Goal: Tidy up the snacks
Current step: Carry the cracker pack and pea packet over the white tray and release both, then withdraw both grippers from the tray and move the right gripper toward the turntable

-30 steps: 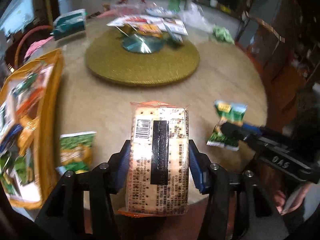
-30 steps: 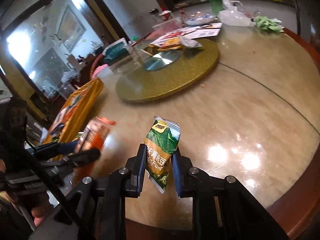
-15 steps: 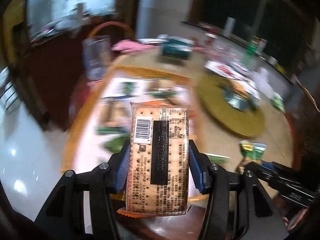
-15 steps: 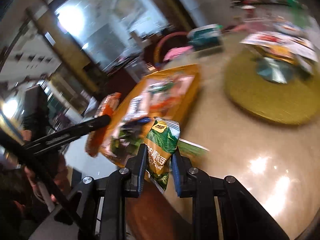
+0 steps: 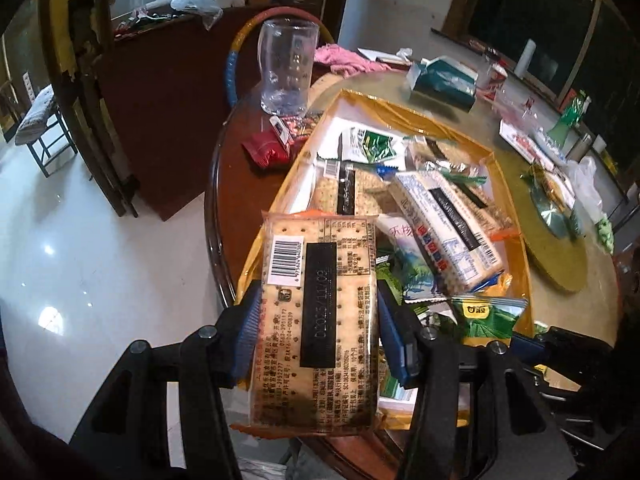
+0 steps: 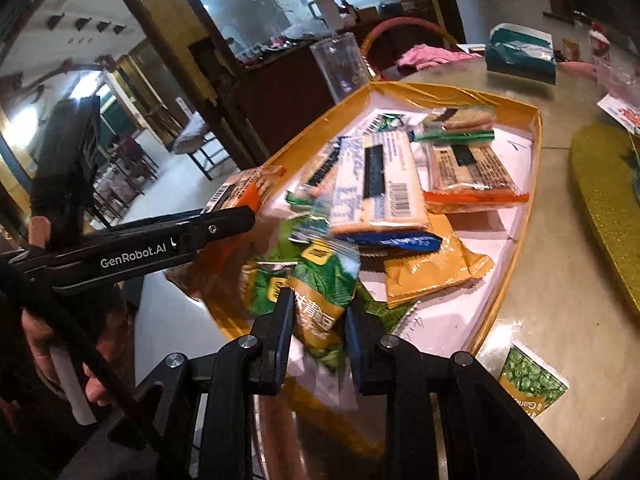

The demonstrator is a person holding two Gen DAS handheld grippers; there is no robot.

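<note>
Left hand-held gripper point(image 5: 316, 330) is clamped on the cracker pack point(image 5: 318, 300); right hand-held gripper point(image 6: 318, 320) pinches a green pea packet point(image 6: 324, 300), both above the yellow tray point(image 6: 516, 208).

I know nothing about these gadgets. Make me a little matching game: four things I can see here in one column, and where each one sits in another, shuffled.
Things:
1. cracker pack
2. green pea packet
3. clear glass
4. loose pea packet

Places:
A. on the table, outside the yellow tray
B. held in the right gripper
C. beyond the tray's far corner
D. held in the left gripper

Pairs: 1-D, 2-B, 3-C, 4-A
</note>
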